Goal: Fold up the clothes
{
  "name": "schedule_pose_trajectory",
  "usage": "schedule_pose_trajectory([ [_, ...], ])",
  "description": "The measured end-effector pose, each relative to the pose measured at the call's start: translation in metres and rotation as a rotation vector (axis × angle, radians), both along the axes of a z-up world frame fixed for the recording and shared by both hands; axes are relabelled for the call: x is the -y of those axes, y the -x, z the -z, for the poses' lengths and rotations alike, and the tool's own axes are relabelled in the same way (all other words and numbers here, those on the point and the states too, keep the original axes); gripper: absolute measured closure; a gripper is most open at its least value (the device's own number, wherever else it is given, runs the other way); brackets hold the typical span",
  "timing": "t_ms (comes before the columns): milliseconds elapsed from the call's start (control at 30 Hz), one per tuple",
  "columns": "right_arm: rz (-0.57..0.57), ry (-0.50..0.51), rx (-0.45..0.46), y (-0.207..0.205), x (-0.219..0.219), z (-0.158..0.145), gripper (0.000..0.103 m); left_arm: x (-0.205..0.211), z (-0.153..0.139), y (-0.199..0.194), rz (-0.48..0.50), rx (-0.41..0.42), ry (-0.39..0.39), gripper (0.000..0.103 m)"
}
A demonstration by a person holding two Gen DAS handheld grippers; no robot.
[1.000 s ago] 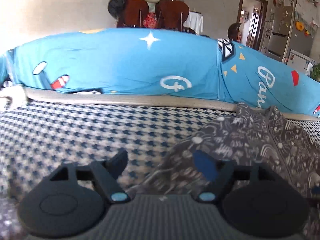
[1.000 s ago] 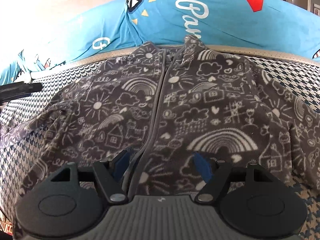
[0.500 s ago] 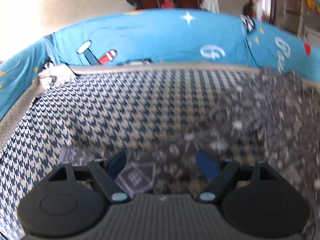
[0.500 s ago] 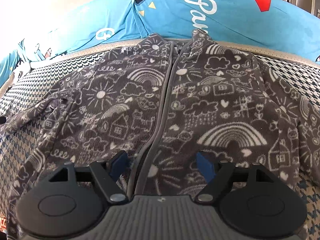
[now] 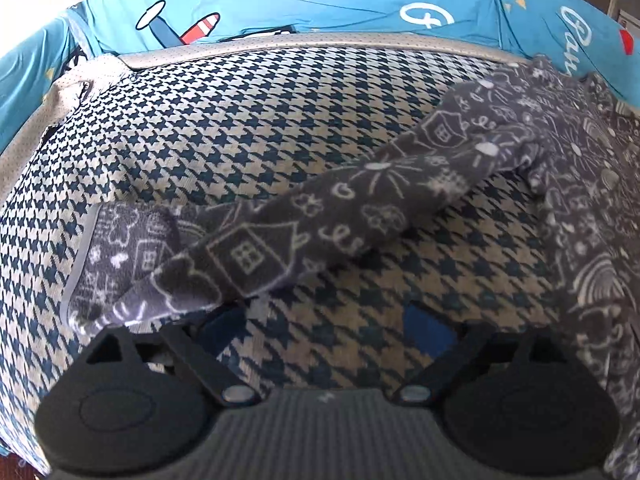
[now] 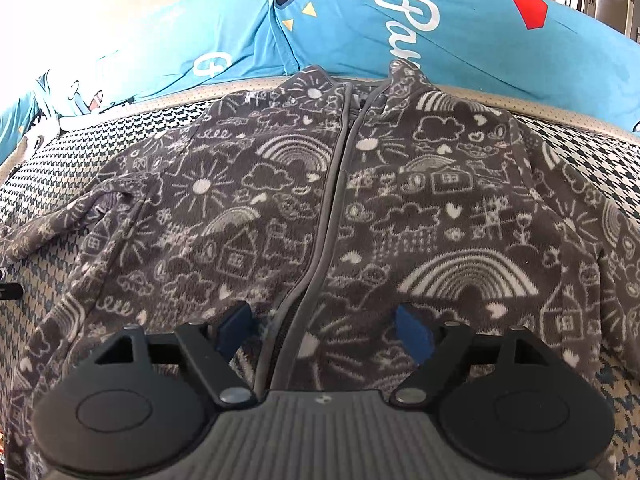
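Houndstooth cushion (image 5: 280, 128) carries our grey jacket (image 6: 360, 208), collar toward the blue backrest (image 6: 480, 40), zip running front to back. Its sleeve (image 5: 320, 220) stretches leftward over bare cushion. Our left gripper (image 5: 328, 328) jaws are opening beside the cuff; right gripper (image 6: 324, 332) jaws are opening astride the zip, gripping nothing.

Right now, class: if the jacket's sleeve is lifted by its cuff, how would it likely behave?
The sleeve would probably droop: it already lies creased and twisted on the checked cover. The fuzzy jacket looks light and likely clings rather than slides. The left gripper, jaws opening, holds nothing.
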State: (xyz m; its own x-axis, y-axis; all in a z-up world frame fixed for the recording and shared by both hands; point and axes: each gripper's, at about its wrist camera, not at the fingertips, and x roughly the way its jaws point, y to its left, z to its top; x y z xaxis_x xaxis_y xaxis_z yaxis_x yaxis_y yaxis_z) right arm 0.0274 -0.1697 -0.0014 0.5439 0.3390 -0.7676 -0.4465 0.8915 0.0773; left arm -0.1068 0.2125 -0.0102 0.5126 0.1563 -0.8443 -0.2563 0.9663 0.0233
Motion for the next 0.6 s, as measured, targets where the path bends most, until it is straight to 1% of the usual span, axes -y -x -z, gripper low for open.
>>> schedule_pose_trajectory([
  [100, -0.002, 0.003, 0.003, 0.000, -0.001, 0.001, 0.022, -0.001, -0.007, -0.002, -0.028, 0.050, -0.032, 0.010],
  [267, -0.010, 0.017, 0.013, 0.002, -0.005, 0.003, 0.017, -0.011, -0.021, -0.008, -0.111, 0.179, -0.045, 0.010],
  [467, -0.025, 0.041, 0.030, 0.004, -0.010, 0.006, 0.013, -0.020, -0.027, -0.028, -0.179, 0.257, -0.098, 0.007],
  [600, -0.026, 0.042, 0.032, 0.003, -0.010, 0.006, 0.012, -0.031, -0.019, -0.047, -0.228, 0.263, -0.055, 0.006],
])
